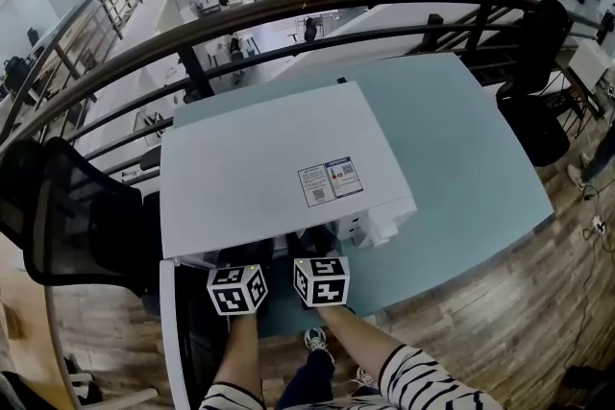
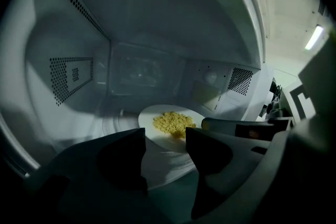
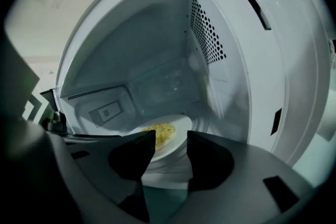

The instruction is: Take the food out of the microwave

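Teal table (image 1: 480, 168) beside a railed walkway carries the white microwave (image 1: 279, 158); its door (image 1: 171, 341) stands open on the outer side of the left gripper. Left gripper (image 2: 165, 136): jaws wide apart, nothing held, tips at the cavity mouth. Right gripper (image 3: 170, 139): likewise apart and empty, just beside the left one. Straight ahead of both, the near rim of a white plate (image 2: 147, 120) shows through each gap; cannot tell whether the tips reach it. Plate sits on the turntable (image 3: 165, 173) and holds a small heap of yellow food (image 2: 173, 122), crumbly, piled near centre, clear of the rim. Perforated vents line the cavity walls beyond. Judgement: step in hand is the approach to grasp. To do it well, each gripper should take bare rim on its own side, close evenly, lift just off the turntable, and draw out level. A tilt would likely spill the loose heap.
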